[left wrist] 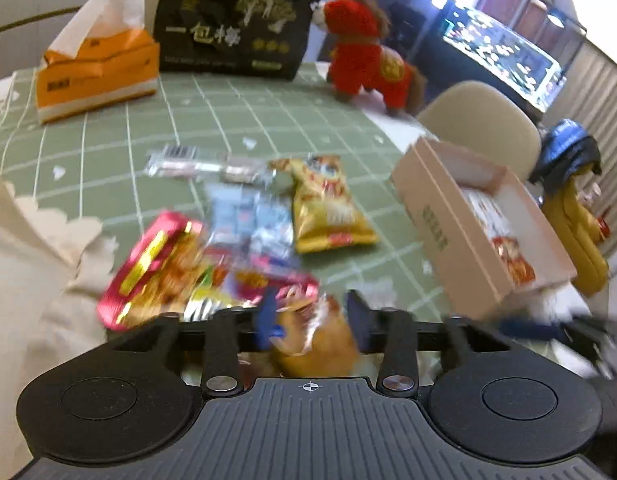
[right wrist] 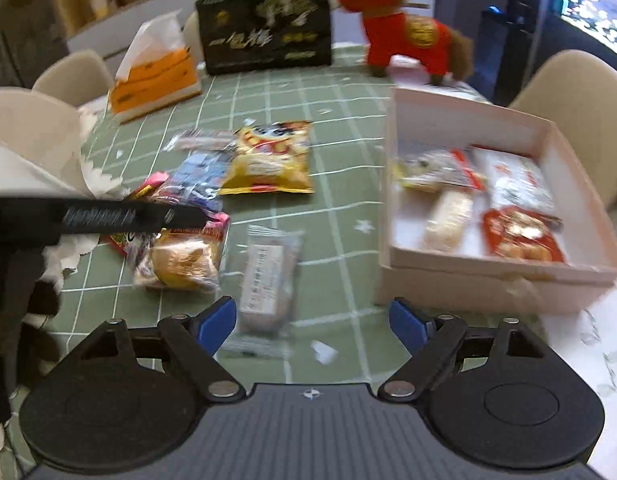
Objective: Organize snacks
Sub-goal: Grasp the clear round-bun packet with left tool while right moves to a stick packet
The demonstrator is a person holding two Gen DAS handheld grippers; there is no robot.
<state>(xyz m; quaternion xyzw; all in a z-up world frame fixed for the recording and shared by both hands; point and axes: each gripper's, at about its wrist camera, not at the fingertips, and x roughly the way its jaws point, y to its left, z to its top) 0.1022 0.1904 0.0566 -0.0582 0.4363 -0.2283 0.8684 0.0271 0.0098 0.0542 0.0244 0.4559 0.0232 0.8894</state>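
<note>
Sitting at the right edge of the green checked tablecloth (right wrist: pixel 268 96): shallow pale pink cardboard box (right wrist: pixel 508 276), already holding several packets. Lying loose left of it: yellow foil chip bag (right wrist: pixel 268 160) and other wrappers. Pinching a clear-wrapped golden bun (left wrist: pixel 312 336): left gripper (left wrist: pixel 312 320), blue pads pressing its sides. Hovering spread wide and empty: right gripper (right wrist: pixel 314 326), nearer to the clear-wrapped pale bar (right wrist: pixel 264 280), lying long axis pointing away, just ahead between the jaws.

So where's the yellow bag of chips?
The yellow chip bag lies flat on the green checked tablecloth mid-table in the right wrist view, left of the pink box, with the blue snack packet touching its left side.
</note>
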